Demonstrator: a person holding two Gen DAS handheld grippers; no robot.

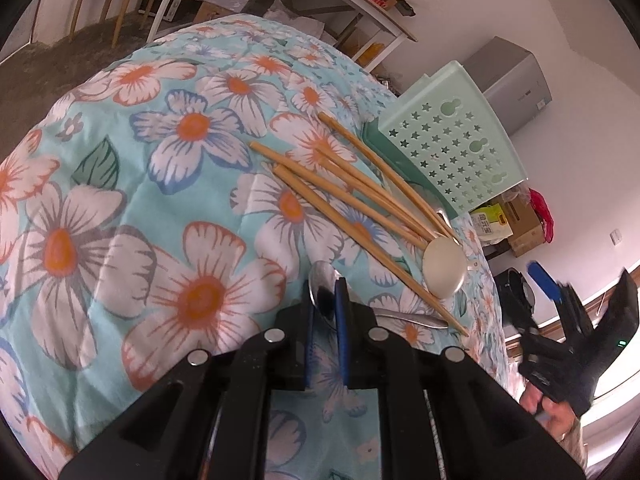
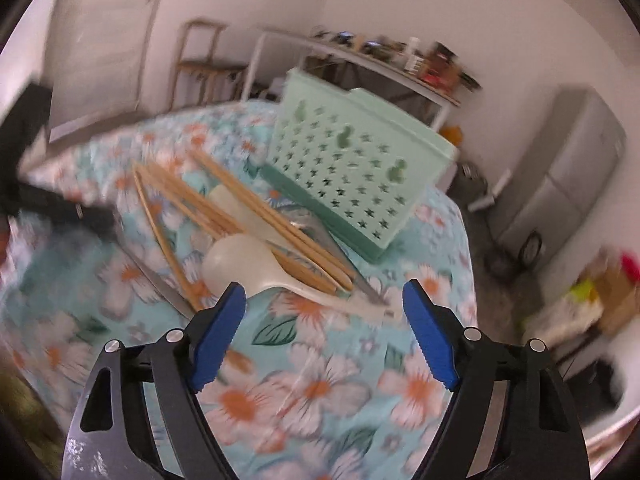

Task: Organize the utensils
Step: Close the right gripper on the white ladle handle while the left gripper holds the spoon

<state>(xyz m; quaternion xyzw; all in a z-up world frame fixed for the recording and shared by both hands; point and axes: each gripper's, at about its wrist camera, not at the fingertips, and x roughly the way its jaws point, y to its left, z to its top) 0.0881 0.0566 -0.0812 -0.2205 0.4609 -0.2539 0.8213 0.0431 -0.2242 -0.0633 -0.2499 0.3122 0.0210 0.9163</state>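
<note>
A mint-green perforated basket (image 1: pixel 448 140) with star-shaped holes stands on the floral cloth (image 1: pixel 160 200), on a darker green tray (image 1: pixel 394 162) that shows along its foot. Its inside is hidden in both views, so what it holds cannot be told.

Just beside the basket, on the cloth, lies a loose pile of wooden chopsticks (image 1: pixel 352 200), fanned out, their far ends touching or nearly touching the basket's base. A white plastic spoon (image 1: pixel 444 270) rests on the near ends of the chopsticks, bowl down, close to the basket's near corner.

The left gripper (image 1: pixel 325 300), farther from the basket than the pile, is clamped on a metal spoon (image 1: pixel 322 288), its bowl standing up between the blue pads.

The right gripper (image 2: pixel 324 320) hovers over the cloth on the near side of the pile from the basket, its jaws well apart with nothing between them; the picture is blurred.
</note>
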